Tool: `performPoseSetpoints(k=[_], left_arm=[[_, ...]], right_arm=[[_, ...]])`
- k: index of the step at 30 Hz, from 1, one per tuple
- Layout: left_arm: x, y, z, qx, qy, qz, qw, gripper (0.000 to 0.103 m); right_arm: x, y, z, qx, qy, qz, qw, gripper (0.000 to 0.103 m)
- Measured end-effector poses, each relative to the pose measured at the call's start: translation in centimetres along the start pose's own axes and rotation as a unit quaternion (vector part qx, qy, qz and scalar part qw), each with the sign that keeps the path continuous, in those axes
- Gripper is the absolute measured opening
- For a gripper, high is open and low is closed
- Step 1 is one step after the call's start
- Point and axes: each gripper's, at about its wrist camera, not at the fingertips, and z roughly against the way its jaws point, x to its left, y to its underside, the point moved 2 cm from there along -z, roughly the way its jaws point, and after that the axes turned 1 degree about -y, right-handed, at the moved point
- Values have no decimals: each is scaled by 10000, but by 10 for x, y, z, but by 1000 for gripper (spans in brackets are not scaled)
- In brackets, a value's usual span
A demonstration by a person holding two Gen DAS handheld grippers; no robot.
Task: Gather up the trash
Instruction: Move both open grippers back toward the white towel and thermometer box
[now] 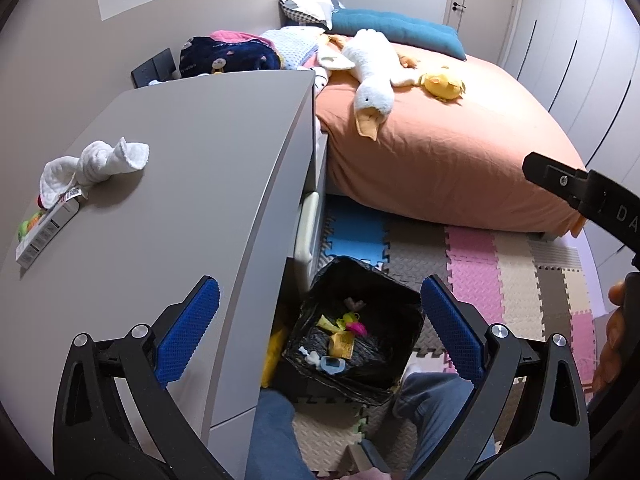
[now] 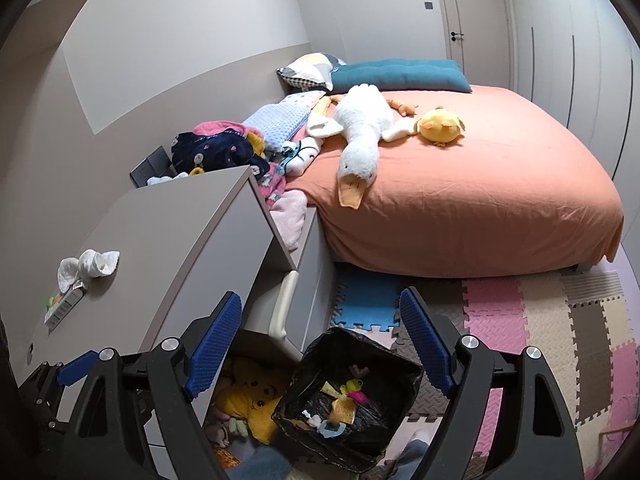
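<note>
A bin lined with a black bag (image 1: 394,312) stands on the floor beside the grey dresser (image 1: 192,168); it holds several small wrappers and scraps. It also shows in the right wrist view (image 2: 384,350). My left gripper (image 1: 320,304) is open and empty, above the bin and the dresser's edge. My right gripper (image 2: 321,316) is open and empty, above the bin; it also shows at the right edge of the left wrist view (image 1: 592,192). On the dresser top lie a knotted white cloth (image 1: 96,168) and a small box (image 1: 48,232); both also show in the right wrist view, the cloth (image 2: 88,266) and the box (image 2: 64,308).
An orange bed (image 1: 440,152) with a white goose plush (image 1: 372,76) and a yellow chick plush (image 1: 442,84) stands behind. Coloured foam mats (image 1: 500,272) cover the floor. A yellow plush (image 2: 252,400) lies under the dresser. The person's legs (image 1: 272,432) stand near the bin.
</note>
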Motion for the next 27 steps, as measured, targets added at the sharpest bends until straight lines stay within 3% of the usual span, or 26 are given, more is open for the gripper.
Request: performPoseSetpoints(k=[12,27], left_arm=[[25,-4,-3,-52,-155,187,9997,97],[94,-8,0,-52,-453,595,9972,97]], right_arm=[[33,3,-19,158,-352,291,9988,82],[106,-1,-45,321,-816,698,9937,82]])
